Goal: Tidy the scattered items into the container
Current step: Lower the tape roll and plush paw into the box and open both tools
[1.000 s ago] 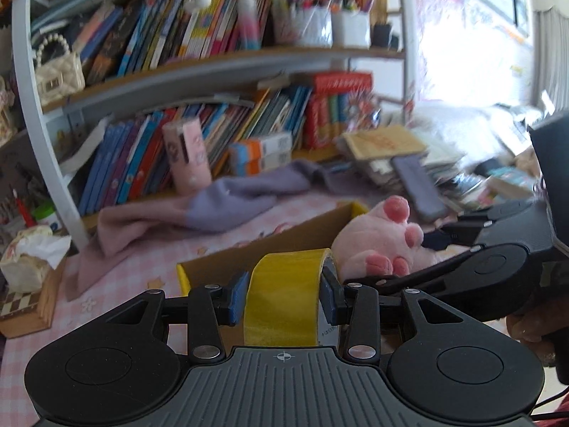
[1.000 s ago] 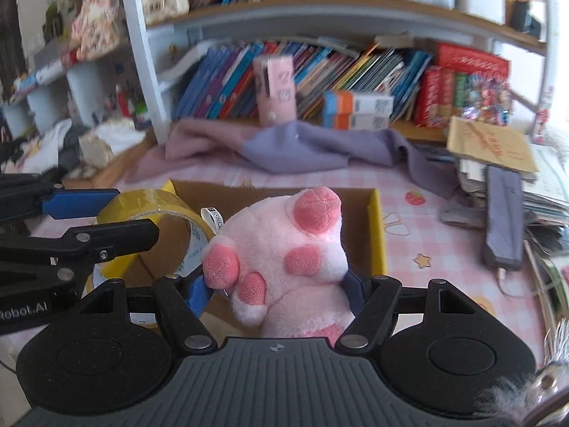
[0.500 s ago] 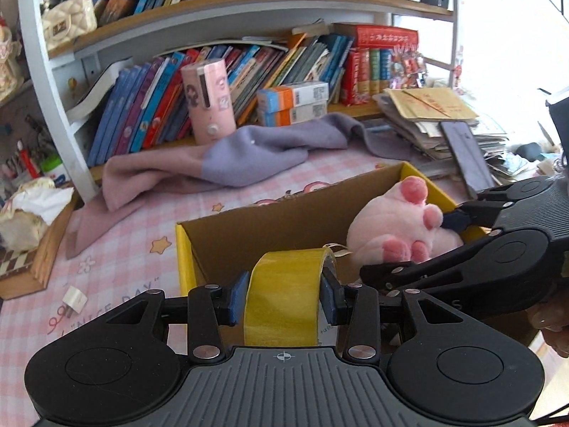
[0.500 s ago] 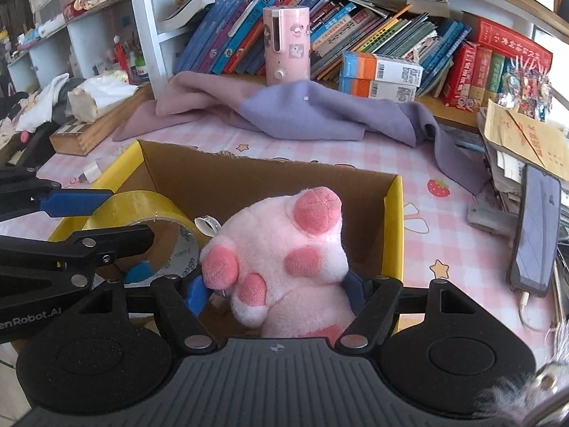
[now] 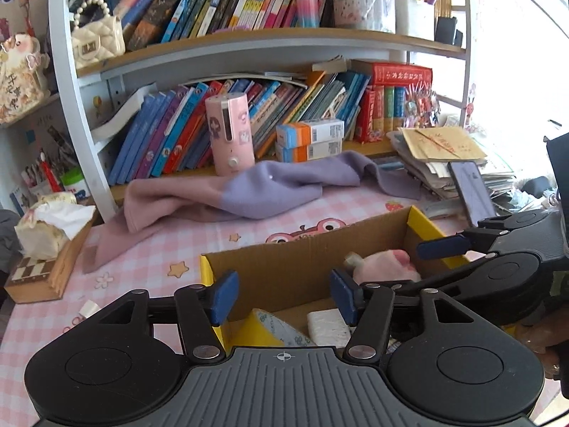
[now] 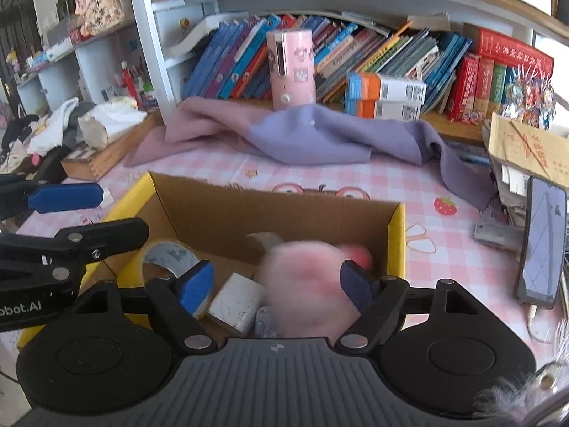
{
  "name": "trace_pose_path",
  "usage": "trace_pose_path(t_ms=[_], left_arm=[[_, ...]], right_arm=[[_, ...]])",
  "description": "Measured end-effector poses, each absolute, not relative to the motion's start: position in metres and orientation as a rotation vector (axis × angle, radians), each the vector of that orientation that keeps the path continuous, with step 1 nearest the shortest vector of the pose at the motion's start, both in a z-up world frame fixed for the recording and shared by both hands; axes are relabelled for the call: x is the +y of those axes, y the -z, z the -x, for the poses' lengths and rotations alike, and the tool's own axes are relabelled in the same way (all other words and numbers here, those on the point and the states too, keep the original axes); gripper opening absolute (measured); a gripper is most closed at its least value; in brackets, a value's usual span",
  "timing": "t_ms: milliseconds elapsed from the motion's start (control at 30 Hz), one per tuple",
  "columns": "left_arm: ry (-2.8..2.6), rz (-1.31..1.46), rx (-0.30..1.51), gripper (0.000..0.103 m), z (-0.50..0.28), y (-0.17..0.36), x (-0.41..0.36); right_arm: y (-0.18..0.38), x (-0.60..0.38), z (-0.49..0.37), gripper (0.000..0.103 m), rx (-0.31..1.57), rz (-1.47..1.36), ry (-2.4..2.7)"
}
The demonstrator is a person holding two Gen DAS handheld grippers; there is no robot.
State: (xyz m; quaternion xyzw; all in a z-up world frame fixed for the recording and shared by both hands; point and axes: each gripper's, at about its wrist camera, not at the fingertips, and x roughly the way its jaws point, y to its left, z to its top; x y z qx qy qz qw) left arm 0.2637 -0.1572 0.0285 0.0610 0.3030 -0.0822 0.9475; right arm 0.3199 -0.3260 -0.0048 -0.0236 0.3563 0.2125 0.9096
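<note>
We find the left claw (image 5: 282, 297) with its jaws spread and nothing between the pads; they have just been opening. The tape (image 5: 274, 327) lies directly below the jaws, inside the box (image 5: 295, 259), clear of both pads. We judge this a release: the claw hangs over the near-left corner of the box so the roll drops inside the wall.

The right claw (image 6: 275, 284) likewise stands with jaws parted, also just opened further. The plush (image 6: 309, 277) sits between and below its fingers, blurred, so we cannot tell whether the right pad touches it. We judge it let go and falling or settling into the right half of the box. From the left view it lies ahead and right of the left jaws, low against the far wall.

A white block (image 6: 236, 302) rests on the box floor just inside the right claw's left finger, between tape and plush. That makes 3 items in the box.

Beyond the box's far wall we note a pink checked tablecloth (image 5: 149, 249), and further out a pink-and-lilac cloth (image 5: 249, 192) draped before the bookshelf. A phone (image 6: 542, 242) lies well to the right of the right claw, and a tissue box (image 5: 42, 263) far left of the left claw. We judge both claws placed side by side over the box so both loads land together; they are near each other and must withdraw without clashing.
</note>
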Motion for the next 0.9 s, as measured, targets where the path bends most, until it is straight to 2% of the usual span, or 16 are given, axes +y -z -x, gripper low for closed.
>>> trace_pose_path(t_ms=[467,900], left_arm=[[0.206,-0.099,0.531,0.071,-0.201,-0.057,-0.141],[0.253,-0.067,0.514,0.078,-0.137,-0.053,-0.101]], right_arm=[[-0.03,-0.329,-0.256,0.079,0.617,0.014,-0.357],[-0.046,-0.317,-0.165,0.079,0.543,0.03,-0.204]])
